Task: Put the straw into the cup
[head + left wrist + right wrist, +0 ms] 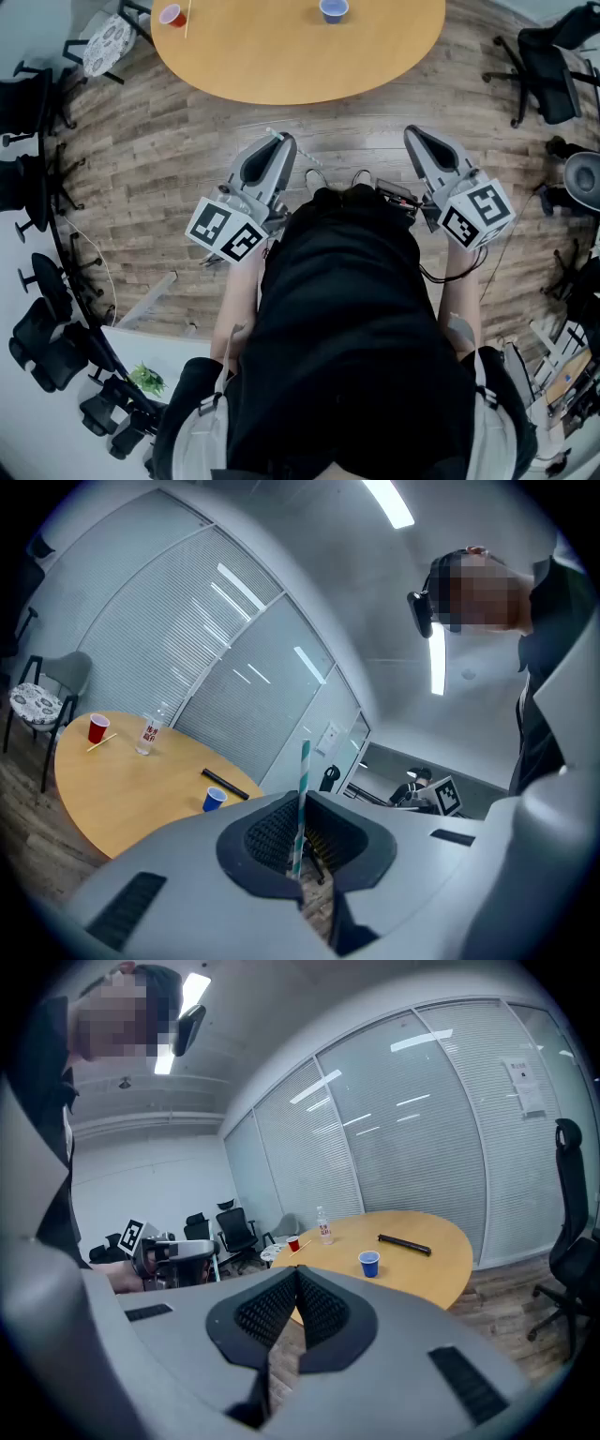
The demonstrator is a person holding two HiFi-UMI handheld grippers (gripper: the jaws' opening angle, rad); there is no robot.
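While the person holds both grippers in front of the body, short of the round table (281, 56), the left gripper (279, 142) has its jaws nearly together and pinches a green-and-white striped straw (303, 771). The straw stands upright out from between the ribbed pads. The right gripper (297, 1272) has its jaws pressed together, tip against tip, and holds nothing. On the table a blue cup (334, 9) and a red cup (171, 15) stand well apart from each other.
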